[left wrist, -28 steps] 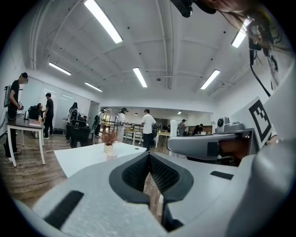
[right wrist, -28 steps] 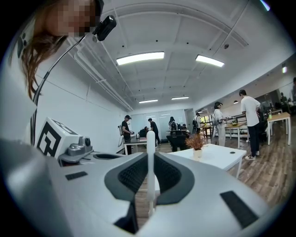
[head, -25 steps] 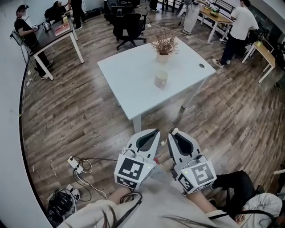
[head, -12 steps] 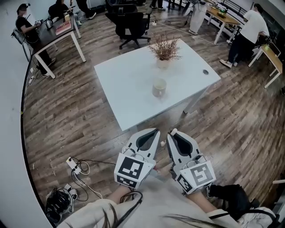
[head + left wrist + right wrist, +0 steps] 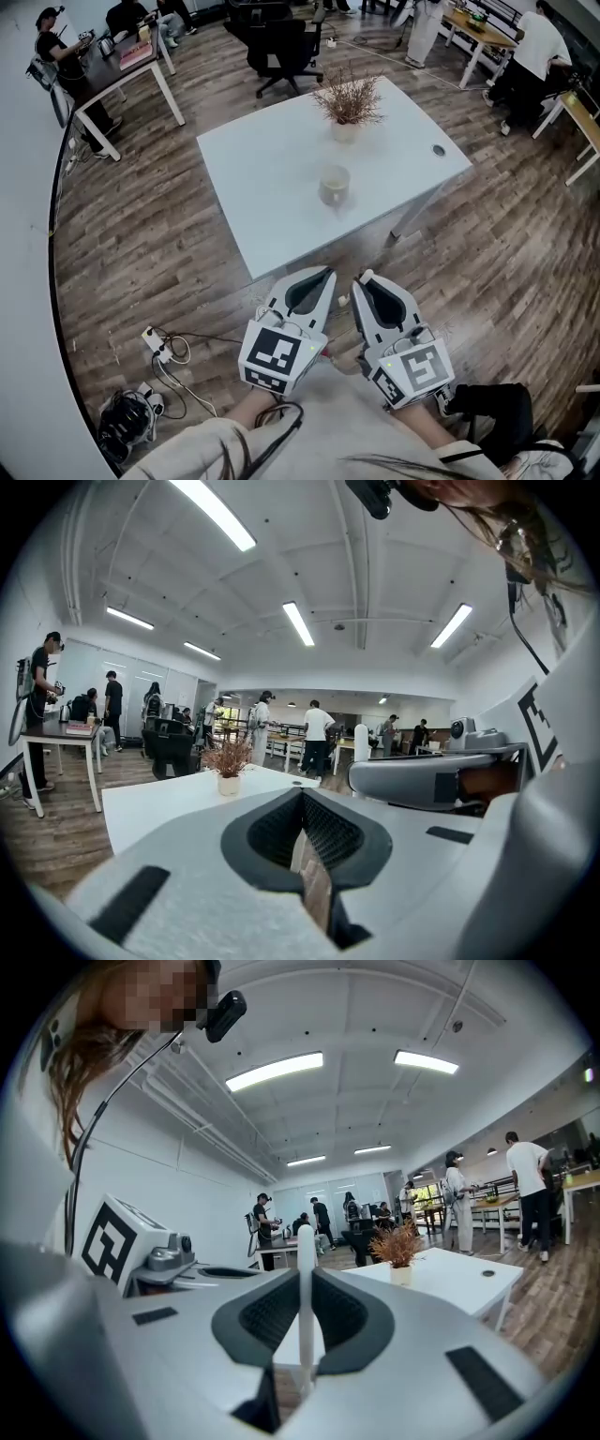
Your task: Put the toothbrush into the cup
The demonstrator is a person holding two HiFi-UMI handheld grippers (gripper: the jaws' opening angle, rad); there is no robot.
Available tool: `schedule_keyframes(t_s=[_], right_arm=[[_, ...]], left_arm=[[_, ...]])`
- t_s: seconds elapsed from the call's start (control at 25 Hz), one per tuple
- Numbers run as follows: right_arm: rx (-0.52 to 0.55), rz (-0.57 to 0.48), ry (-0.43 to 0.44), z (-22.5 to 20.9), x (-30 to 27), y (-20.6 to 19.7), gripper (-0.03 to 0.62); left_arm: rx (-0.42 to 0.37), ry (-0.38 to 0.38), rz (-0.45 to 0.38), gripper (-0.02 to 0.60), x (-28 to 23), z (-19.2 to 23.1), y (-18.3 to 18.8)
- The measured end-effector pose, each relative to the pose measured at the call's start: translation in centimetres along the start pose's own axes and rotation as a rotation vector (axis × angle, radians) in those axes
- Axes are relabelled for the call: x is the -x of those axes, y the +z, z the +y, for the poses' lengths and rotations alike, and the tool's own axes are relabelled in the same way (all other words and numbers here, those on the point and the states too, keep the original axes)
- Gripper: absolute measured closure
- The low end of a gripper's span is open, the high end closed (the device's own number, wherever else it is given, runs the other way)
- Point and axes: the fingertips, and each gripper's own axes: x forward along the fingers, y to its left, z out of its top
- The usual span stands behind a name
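A pale cup [image 5: 334, 184] stands near the middle of the white table [image 5: 262, 169], well ahead of both grippers. My right gripper [image 5: 364, 279] is held over the wooden floor short of the table's near edge. It is shut on a white toothbrush [image 5: 305, 1260], which stands upright between the jaws in the right gripper view. My left gripper [image 5: 322, 276] is beside it, shut, with nothing between its fingers [image 5: 323, 841]. The jaws hide the cup in both gripper views.
A potted dry plant [image 5: 348, 101] stands behind the cup. Cables and a power strip [image 5: 155, 345] lie on the floor at the left. Office chairs [image 5: 281, 42], other desks [image 5: 122, 70] and several people are beyond the table.
The table and cup have drawn a little closer and shifted in the head view. Both grippers keep the same pose, side by side.
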Motion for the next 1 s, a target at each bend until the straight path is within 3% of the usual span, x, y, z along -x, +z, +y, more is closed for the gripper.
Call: schedule_keyframes(t_s=[0.4, 1.0], right_arm=[[0.019, -0.002, -0.024, -2.2, -2.1, 0.2, 0.545], [0.032, -0.026, -0.060, -7.5, -11.0, 2.2, 0.545]], left_arm=[[0.005, -0.009, 0.018, 0.574, -2.8, 1.6, -0.3], [0.029, -0.048, 0.055, 0.574, -10.0, 7.9, 0.1]])
